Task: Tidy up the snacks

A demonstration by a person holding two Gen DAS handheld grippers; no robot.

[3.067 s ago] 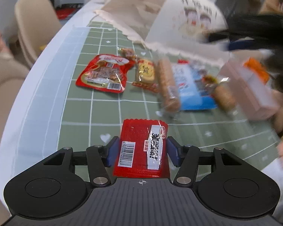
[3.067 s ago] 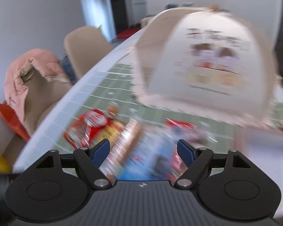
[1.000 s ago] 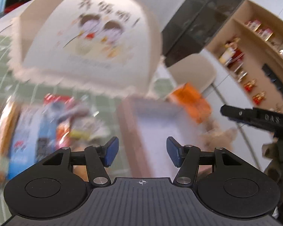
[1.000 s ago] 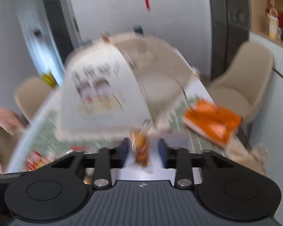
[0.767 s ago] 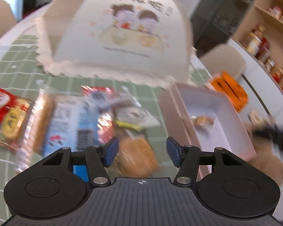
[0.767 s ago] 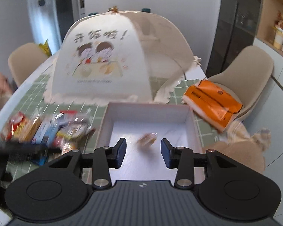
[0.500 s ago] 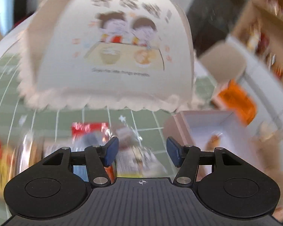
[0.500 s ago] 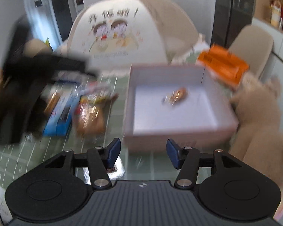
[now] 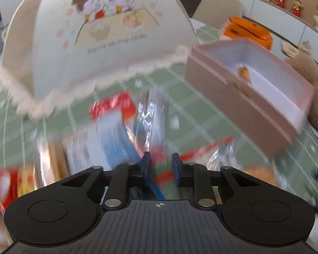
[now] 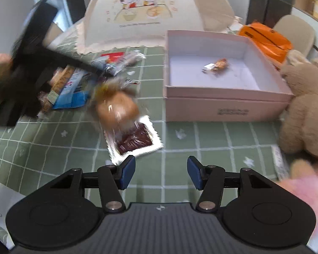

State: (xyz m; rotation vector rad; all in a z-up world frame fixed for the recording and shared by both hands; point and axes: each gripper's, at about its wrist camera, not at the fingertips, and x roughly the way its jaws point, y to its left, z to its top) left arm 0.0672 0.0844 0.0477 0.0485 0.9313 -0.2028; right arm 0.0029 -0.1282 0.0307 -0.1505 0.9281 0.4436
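Viewing: I read both wrist cameras; the left view is badly motion-blurred.
Left gripper: left gripper (image 9: 160, 166) is low over the snack pile (image 9: 125, 131), fingers drawn close with a narrow gap. Blurred red and green packaging shows in that gap; I cannot tell if it is pinched or just lying behind. In the right view it is a dark smear (image 10: 25, 72) over the same pile.
Right gripper: right gripper (image 10: 161, 174) has its jaws spread wide with nothing between them, hovering over the green checked tablecloth (image 10: 201, 139).
Snacks on cloth: blue packet (image 10: 72, 91), wrapped bun (image 10: 116, 108) and a silver-edged packet of dark red pieces (image 10: 135, 141), the bun overlapping the packet's far edge. All lie left of the box.
Box: pink box (image 10: 226, 103) sits open on the right side of the table, just beside the pile.
Snack in box: one small wrapped snack (image 10: 217, 64) lies on the box floor, towards the far side.
Behind: cartoon-printed food cover (image 10: 142, 12) stands at the back, its lace hem near the pile.
Right edge: plush bear (image 10: 305, 110) against the box's right corner; orange packet (image 10: 265, 38) beyond the box.
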